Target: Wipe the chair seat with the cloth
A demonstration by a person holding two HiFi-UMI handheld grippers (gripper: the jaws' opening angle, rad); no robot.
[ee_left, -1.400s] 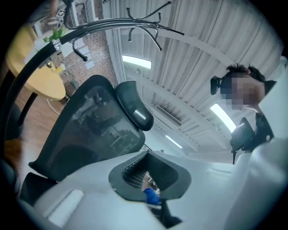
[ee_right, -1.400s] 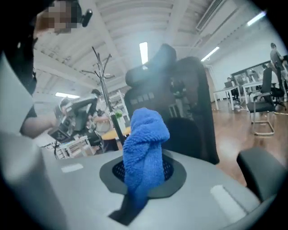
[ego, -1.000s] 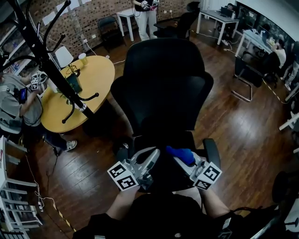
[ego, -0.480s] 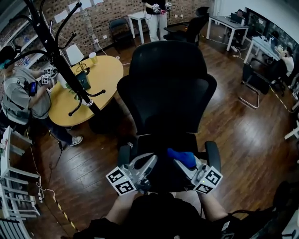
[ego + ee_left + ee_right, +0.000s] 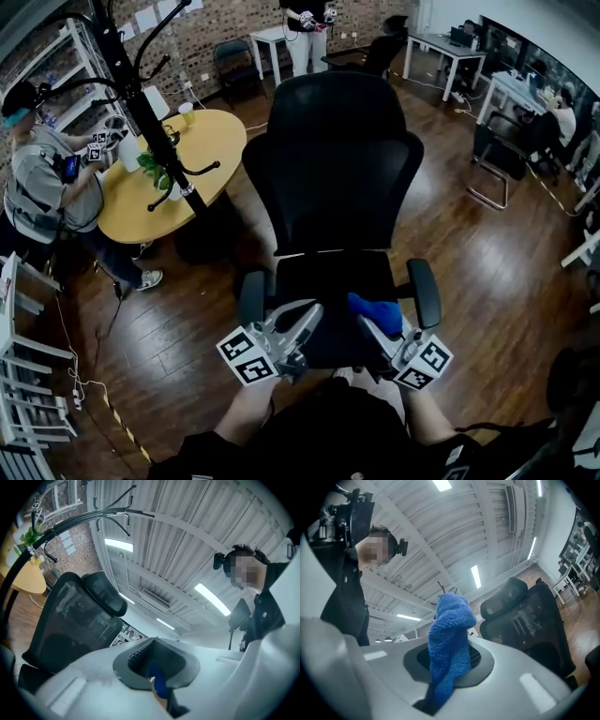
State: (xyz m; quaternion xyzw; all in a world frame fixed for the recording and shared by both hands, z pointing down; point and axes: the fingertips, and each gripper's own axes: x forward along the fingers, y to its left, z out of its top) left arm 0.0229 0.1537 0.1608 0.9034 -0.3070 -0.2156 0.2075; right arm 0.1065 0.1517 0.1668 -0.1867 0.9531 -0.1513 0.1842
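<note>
The right gripper (image 5: 377,325) is clamped on a blue cloth (image 5: 375,312) over the front right corner of the black chair seat (image 5: 319,281), the fabric bunched and standing up out of the closed jaws in the right gripper view (image 5: 449,634). Whether the cloth actually meets the seat cannot be told, and the upholstery shows no mark of wiping, so the job looks to be at or near its start, with the whole seat left to cover. The left gripper (image 5: 305,321) hovers over the seat's front left corner, jaws drawn together on nothing. Both tools are held low against the person's body at the seat's front edge and aimed toward the backrest (image 5: 328,169). They are tipped upward, to judge by the ceiling that fills each gripper view. An armrest (image 5: 423,292) flanks the seat's right side. Beyond the seat's far left corner stands a round yellow table (image 5: 202,155) and a black coat stand (image 5: 141,103) — another person (image 5: 37,197) waits beside them.
</note>
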